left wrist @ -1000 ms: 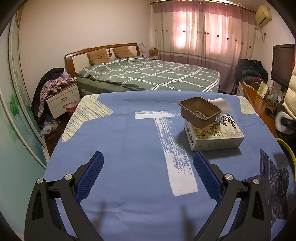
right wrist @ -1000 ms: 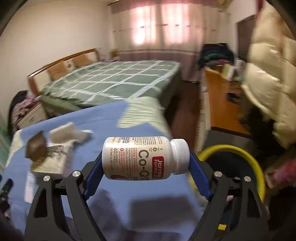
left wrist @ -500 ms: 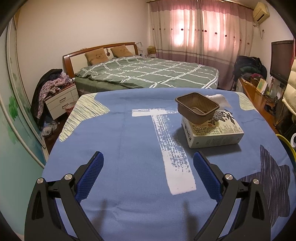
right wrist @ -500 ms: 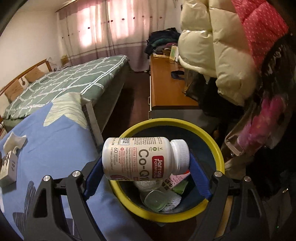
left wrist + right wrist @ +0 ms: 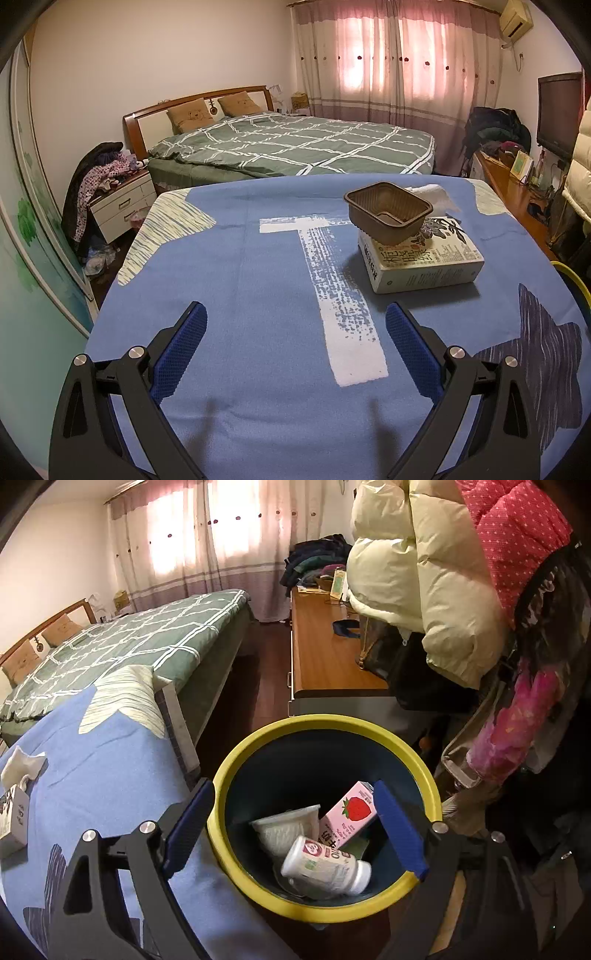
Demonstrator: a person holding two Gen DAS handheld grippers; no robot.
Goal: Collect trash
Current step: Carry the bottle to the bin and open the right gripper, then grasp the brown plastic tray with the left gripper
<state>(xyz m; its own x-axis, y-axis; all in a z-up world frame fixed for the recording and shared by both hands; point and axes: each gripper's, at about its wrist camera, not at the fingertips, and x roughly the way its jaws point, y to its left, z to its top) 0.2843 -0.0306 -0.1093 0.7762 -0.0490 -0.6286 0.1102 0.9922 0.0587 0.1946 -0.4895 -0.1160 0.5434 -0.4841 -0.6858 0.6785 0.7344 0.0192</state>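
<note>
The smooth white plastic supplement bottle (image 5: 325, 867) lies on its side in the round yellow-rimmed bin (image 5: 236, 771), cap toward the right. Right hand-held gripper (image 5: 295, 819) jaws are opening, empty, above it. Left hand-held gripper (image 5: 295, 328) gapes empty over the blue cloth worktop (image 5: 258, 280).

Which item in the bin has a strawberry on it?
The pink carton, leaning against the bin wall. The white bottle and the cup beside it show none.

The left gripper (image 5: 295, 325), jaws wide apart with nothing between them, hangs over the near part of the blue-covered table (image 5: 258, 280), while toward the far right corner a brown plastic tray (image 5: 388, 212) rests on a thick book (image 5: 421, 264), with crumpled white tissue (image 5: 432, 194) just behind.
</note>
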